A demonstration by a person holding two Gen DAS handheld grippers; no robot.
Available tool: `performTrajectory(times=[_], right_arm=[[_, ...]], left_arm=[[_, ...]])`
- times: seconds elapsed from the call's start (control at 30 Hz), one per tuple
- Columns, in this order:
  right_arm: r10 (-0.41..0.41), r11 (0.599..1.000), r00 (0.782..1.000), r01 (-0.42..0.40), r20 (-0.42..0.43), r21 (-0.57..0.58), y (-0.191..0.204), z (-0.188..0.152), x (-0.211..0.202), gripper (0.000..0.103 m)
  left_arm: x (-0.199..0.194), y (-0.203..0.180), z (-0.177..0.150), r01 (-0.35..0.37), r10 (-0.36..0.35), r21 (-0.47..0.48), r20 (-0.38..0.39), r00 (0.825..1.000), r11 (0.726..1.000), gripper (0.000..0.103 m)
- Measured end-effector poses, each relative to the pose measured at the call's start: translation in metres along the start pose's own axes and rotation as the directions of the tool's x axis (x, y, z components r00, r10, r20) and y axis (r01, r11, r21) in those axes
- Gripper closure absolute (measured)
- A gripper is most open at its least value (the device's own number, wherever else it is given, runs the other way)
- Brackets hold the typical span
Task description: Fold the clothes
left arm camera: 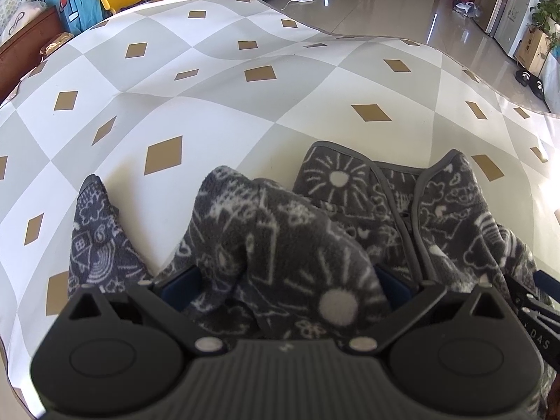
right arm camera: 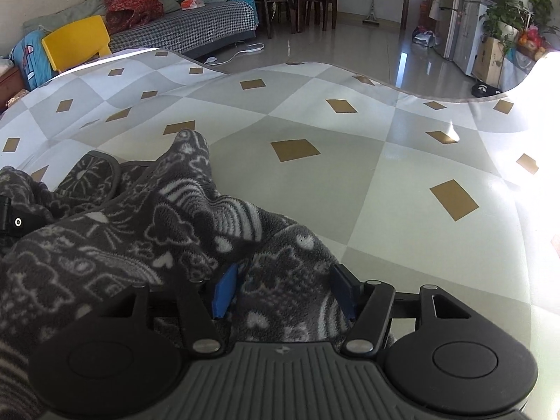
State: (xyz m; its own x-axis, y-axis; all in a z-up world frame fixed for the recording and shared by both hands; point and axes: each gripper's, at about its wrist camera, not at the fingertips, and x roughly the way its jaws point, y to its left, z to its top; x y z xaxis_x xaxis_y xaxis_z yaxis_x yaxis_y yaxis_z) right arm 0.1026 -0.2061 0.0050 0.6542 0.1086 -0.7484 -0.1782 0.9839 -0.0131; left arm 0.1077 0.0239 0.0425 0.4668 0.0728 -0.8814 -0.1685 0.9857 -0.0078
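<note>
A dark grey fleece garment (left arm camera: 280, 245) with white doodle patterns lay bunched on a table covered by a checked cloth (left arm camera: 245, 112) of grey and white squares with tan diamonds. The left gripper (left arm camera: 285, 288) had its jaws spread wide, a thick fold of the fleece heaped between the blue pads (left arm camera: 182, 287); whether they pressed it could not be told. The right gripper (right arm camera: 283, 288) had its jaws parted, fleece lying between them with a gap at the left pad. Beyond both grippers the cloth lay bare. Farther off stood a yellow chair (right arm camera: 75, 43) and a houndstooth sofa (right arm camera: 189, 31).
</note>
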Motion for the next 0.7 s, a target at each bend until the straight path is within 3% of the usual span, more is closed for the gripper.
performTrajectory(times=[0.43,0.5,0.57,0.7], right_arm=[[-0.002,0.999,1.000,0.003,0.027,-0.046,0.001,0.000,0.003,0.045],[0.008,0.998,0.999,-0.006,0.034,-0.062,0.003,0.000,0.003,0.056],[0.016,0.996,0.999,-0.012,0.041,-0.090,0.009,0.000,0.002,0.077],[0.012,0.993,0.999,-0.007,0.047,-0.122,0.017,-0.001,0.000,0.088]], left_arm=[[0.002,0.000,0.001,-0.003,0.003,0.000,-0.007,1.000,1.000,0.000],[0.002,0.000,0.001,-0.002,0.002,-0.003,-0.006,1.000,1.000,0.000],[0.002,0.001,0.002,-0.002,0.001,-0.008,-0.004,1.000,1.000,0.000],[0.001,0.003,0.003,-0.003,0.003,-0.023,0.004,1.000,1.000,0.000]])
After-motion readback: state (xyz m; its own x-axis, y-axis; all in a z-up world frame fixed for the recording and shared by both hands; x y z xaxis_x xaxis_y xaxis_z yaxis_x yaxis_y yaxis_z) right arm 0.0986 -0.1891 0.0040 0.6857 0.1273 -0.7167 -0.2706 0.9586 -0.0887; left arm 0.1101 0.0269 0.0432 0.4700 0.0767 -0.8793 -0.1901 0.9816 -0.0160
